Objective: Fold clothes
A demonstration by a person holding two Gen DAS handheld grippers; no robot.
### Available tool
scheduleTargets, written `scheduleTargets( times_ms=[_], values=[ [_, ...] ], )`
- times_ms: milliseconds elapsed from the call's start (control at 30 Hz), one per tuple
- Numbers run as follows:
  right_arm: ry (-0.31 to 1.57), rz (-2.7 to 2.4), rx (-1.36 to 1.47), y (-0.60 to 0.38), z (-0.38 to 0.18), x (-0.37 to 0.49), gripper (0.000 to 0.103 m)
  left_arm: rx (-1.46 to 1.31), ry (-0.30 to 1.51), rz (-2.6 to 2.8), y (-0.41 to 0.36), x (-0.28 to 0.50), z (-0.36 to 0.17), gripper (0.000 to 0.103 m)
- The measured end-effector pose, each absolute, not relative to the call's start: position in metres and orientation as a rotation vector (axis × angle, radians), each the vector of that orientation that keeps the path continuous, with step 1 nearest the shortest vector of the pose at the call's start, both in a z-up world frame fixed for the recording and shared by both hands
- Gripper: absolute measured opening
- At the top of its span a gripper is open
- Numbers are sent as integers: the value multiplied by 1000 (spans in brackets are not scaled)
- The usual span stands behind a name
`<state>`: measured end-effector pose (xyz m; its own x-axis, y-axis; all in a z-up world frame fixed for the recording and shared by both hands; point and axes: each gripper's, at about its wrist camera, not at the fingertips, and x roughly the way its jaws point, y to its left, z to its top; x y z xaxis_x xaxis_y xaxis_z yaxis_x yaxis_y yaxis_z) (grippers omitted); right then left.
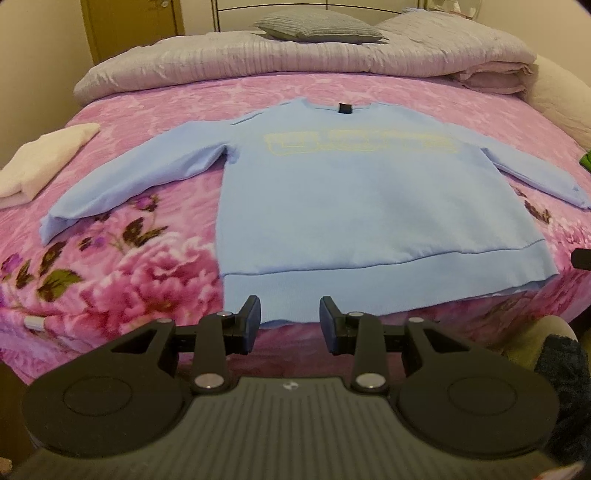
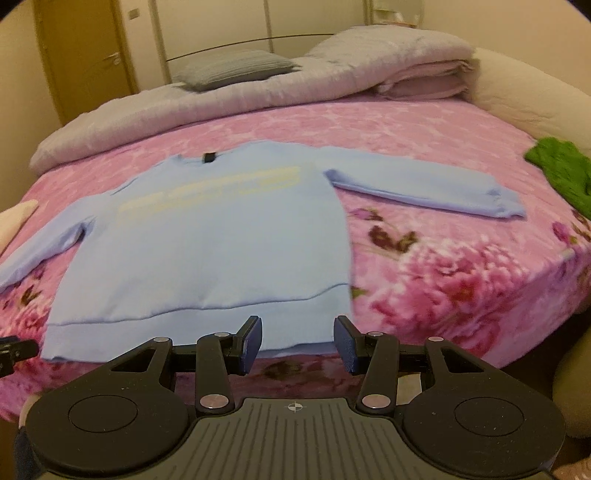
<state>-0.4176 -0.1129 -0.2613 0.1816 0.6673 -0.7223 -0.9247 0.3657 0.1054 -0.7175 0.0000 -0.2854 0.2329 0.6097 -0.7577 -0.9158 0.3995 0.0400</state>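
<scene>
A light blue sweatshirt (image 1: 354, 206) with pale yellow chest lettering lies flat and face up on the pink floral bed cover (image 1: 122, 280), both sleeves spread out. It also shows in the right wrist view (image 2: 221, 251). My left gripper (image 1: 290, 314) is open and empty, hovering just in front of the hem near its left half. My right gripper (image 2: 298, 334) is open and empty, just in front of the hem near its right corner. The tip of the other gripper shows at the left edge of the right wrist view (image 2: 14, 350).
A folded white garment (image 1: 40, 158) lies at the bed's left side. A green garment (image 2: 561, 173) lies at the right edge. A rolled grey quilt (image 1: 295, 59) and a grey pillow (image 1: 317, 26) lie at the head of the bed. The bed's front edge is just below the hem.
</scene>
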Motion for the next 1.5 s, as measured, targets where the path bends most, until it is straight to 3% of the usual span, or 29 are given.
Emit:
scheduleTargets(
  times_ms=[433,833,1167,1367,1500],
  values=[
    [744,1343,-492,-98,-267,-473,47,-513,750,1202,-13,-759,-282,31],
    [773,1352,-465,-85,-273,-466,47,-621,698,1193,4,-772,-291,31],
    [913,1314,-222,-39,-296,-376,47,-1135,34,1268,96,-877,-331,34],
    [943,1258,-213,4,-310,-351,47,-1274,-207,1493,160,-933,-358,43],
    [939,1243,-254,34,-318,-348,47,-1370,-337,1543,193,-960,-379,43]
  ],
)
